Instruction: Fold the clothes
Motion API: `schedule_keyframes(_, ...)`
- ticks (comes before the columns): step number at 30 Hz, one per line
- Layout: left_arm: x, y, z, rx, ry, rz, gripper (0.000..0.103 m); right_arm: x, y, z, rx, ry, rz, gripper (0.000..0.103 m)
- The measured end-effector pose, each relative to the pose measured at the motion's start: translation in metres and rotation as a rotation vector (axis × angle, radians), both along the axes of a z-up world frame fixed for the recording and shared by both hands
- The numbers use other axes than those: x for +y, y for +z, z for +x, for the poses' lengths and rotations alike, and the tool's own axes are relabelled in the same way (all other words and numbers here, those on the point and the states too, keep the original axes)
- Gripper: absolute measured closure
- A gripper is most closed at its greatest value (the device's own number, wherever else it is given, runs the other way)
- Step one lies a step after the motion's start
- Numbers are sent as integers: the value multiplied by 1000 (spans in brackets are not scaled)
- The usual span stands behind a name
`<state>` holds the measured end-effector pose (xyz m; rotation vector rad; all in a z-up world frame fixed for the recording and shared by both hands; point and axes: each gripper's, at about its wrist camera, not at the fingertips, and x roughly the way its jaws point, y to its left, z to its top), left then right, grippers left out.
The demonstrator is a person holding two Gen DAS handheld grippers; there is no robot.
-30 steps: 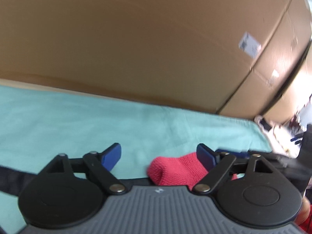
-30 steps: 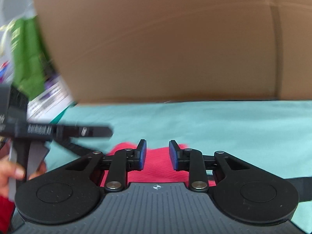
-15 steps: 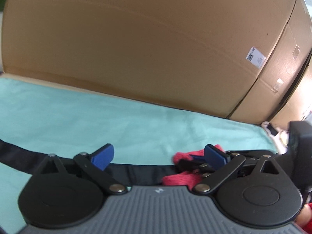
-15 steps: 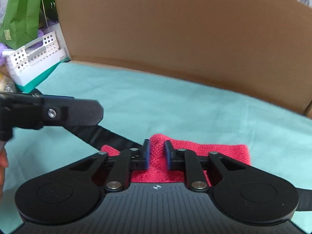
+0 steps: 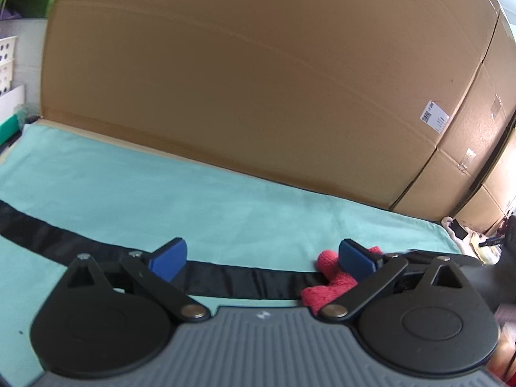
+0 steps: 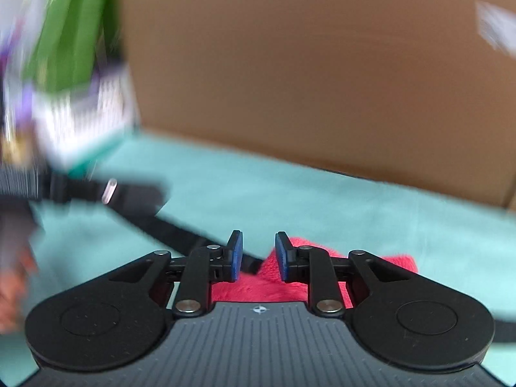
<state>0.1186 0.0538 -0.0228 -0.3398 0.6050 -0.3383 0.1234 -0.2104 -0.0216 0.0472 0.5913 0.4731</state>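
A red knitted garment (image 6: pixel 322 271) lies on the teal cloth (image 6: pixel 322 200) just under and beyond my right gripper (image 6: pixel 258 256), whose blue pads stand a small gap apart with nothing clamped between them. The same red garment (image 5: pixel 332 280) shows in the left wrist view beside the right finger of my left gripper (image 5: pixel 262 258), which is wide open and empty above a black strap (image 5: pixel 225 274). The right wrist view is blurred by motion.
A large cardboard box (image 5: pixel 258 80) stands along the far edge of the teal cloth. A white perforated basket and a green bag (image 6: pixel 74 32) sit at the far left. The black strap (image 6: pixel 180 229) runs across the cloth. Clutter lies at the right edge (image 5: pixel 477 235).
My right gripper's pads have parted slightly and let go of the red garment. My left gripper has drawn left, away from the garment. The right view swung and blurred.
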Motion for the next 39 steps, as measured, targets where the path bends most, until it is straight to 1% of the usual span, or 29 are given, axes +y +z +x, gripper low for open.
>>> schedule_keyframes(1,1,0,0,2,5,-5,2,-9,1,3,22,-23,29,80)
schedule_keyframes(2,1,0,1,2,6,-11,2,-10,0,6,42,-37,21,82)
schedule_keyframes(3,-2,1,1,2,-1,-13,2,-5,-4,10,62,-39,-6,87)
schedule_keyframes(5,-8,3,0,-2,-18,-7,2,6,-12,18,96,-41,-60,94)
schedule_keyframes(8,-16,9,-8,-13,-41,20,2,25,-17,21,82,-22,-146,94)
schedule_keyframes(10,-19,12,-17,-22,-47,46,2,13,-8,15,63,-8,-77,94)
schedule_keyframes(11,-20,13,-22,-27,-49,59,1,2,-6,10,63,-7,-52,92)
schedule_keyframes(13,-27,13,-31,-24,-79,75,1,-19,-1,1,74,-3,-12,81)
schedule_keyframes(14,-32,12,-36,-22,-96,81,1,-23,-7,0,123,8,-40,79)
schedule_keyframes(15,-38,11,-40,-21,-111,91,1,-23,-11,-5,150,11,-70,80)
schedule_keyframes(17,-51,7,-48,-21,-138,115,1,-37,-4,-27,74,-17,-50,79)
schedule_keyframes(18,-58,5,-52,-21,-152,126,1,-48,3,-42,33,-39,-18,77)
schedule_keyframes(19,-65,3,-55,-22,-165,138,1,-66,7,-54,4,-50,32,73)
schedule_keyframes(20,-71,1,-59,-22,-179,150,1,-79,7,-62,-2,-50,78,70)
schedule_keyframes(21,-78,-1,-61,-18,-193,148,1,-77,7,-64,8,-48,100,69)
schedule_keyframes(23,-92,-7,-63,-8,-207,156,1,-69,2,-69,23,-31,93,69)
schedule_keyframes(24,-101,-11,-63,3,-199,207,1,-66,-2,-71,32,-26,83,70)
schedule_keyframes(27,-116,-27,-66,26,-166,393,1,-63,-16,-72,66,-56,-6,73)
schedule_keyframes(28,-115,-33,-68,34,-163,431,1,-69,-18,-73,72,-72,-3,75)
schedule_keyframes(30,-106,-35,-72,40,-151,437,1,-83,-21,-74,82,-107,-2,75)
schedule_keyframes(31,-101,-36,-74,42,-144,436,1,-90,-22,-75,81,-132,-13,78)
schedule_keyframes(33,-94,-35,-78,37,-136,451,1,-103,-18,-80,85,-140,4,77)
schedule_keyframes(36,-85,-33,-88,8,-129,498,1,-105,-8,-99,43,-93,32,75)
schedule_keyframes(39,-83,-31,-104,-24,-137,533,1,-91,-9,-118,14,-11,9,73)
